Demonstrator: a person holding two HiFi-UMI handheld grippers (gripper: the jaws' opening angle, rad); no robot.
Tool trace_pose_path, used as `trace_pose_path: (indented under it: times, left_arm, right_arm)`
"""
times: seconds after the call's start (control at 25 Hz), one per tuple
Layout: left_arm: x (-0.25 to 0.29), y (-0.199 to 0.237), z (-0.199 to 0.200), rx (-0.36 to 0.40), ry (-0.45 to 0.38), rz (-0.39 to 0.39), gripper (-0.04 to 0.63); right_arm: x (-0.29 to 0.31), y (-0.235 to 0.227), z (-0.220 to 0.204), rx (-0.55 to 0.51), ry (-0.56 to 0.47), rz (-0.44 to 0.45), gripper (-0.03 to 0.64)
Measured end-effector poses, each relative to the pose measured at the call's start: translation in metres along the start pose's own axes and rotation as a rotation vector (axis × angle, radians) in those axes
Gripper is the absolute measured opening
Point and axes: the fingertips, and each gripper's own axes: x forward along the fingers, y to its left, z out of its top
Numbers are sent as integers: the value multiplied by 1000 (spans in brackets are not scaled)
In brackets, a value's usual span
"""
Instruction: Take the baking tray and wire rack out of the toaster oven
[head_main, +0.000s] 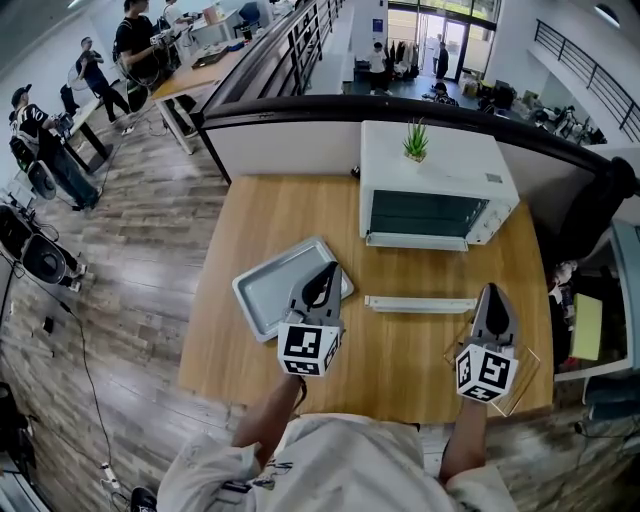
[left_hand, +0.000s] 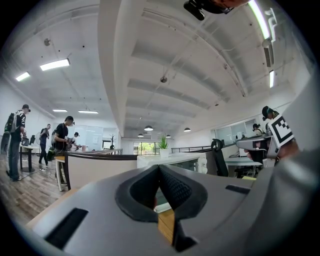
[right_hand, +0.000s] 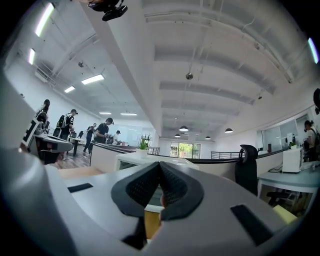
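Both forearms reach forward from lower edge, holding tools level over wooden bench (head_main: 400, 360). Left tool (head_main: 334, 270) clenched, empty, tip above right part of baking tray (head_main: 270, 287), which lies on bench front-left of toaster oven (head_main: 435, 190). Right tool (head_main: 491, 292) clenched, empty, above wire rack (head_main: 528, 372) near bench's right front corner

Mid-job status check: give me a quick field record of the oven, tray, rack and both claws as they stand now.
toaster oven: back of table, door looks shut, small plant on top
baking tray: out, on the table, left of centre
wire rack: out, at the table's front right corner
left claw: shut, empty, over the tray's near edge
right claw: shut, empty, by the rack
white strip: in front of the oven, unidentified
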Motion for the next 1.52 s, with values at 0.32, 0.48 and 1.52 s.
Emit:
trace_pose_path:
  times: [0.32, 0.48, 1.52]
  left_arm:
    - [-2, 1, 0, -3, -12, -1, 15]
    - [-2, 1, 0, -5, -12, -4, 15]
    - [-1, 1, -6, -22, -6, -9, 15]
  right_arm:
    - [1, 5, 0, -1, -3, -1, 21]
    - [1, 5, -1, 1, 3, -2, 21]
    - [6, 10, -4, -12, 23, 0, 21]
